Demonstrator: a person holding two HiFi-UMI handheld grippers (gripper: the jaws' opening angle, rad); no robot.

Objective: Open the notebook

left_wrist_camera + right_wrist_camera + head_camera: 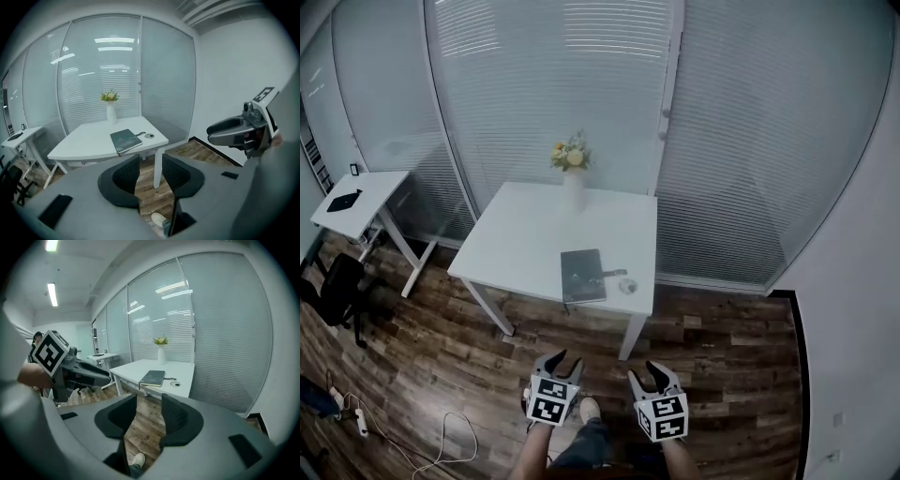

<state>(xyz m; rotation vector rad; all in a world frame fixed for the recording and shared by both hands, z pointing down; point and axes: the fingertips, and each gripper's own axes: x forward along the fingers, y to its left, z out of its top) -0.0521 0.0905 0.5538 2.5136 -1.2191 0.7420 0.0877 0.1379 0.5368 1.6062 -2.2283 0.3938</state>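
Note:
A dark closed notebook [582, 276] lies near the front edge of a white table [525, 244], also visible as the notebook [125, 140] and the notebook [153, 378] in the two gripper views. Both grippers hover over the wooden floor, well short of the table. My left gripper [562, 363] is open with nothing between its jaws. My right gripper [654, 374] is open and empty too. In the left gripper view its own left gripper [151, 172] frames bare floor; the right gripper [148, 414] does the same in its view.
A white vase with yellow flowers [573, 173] stands at the table's far edge. A small round object [626, 286] and a pen-like item [614, 273] lie right of the notebook. A second desk [358, 200] and a black chair [337, 286] stand left. Cables [441, 441] trail on the floor.

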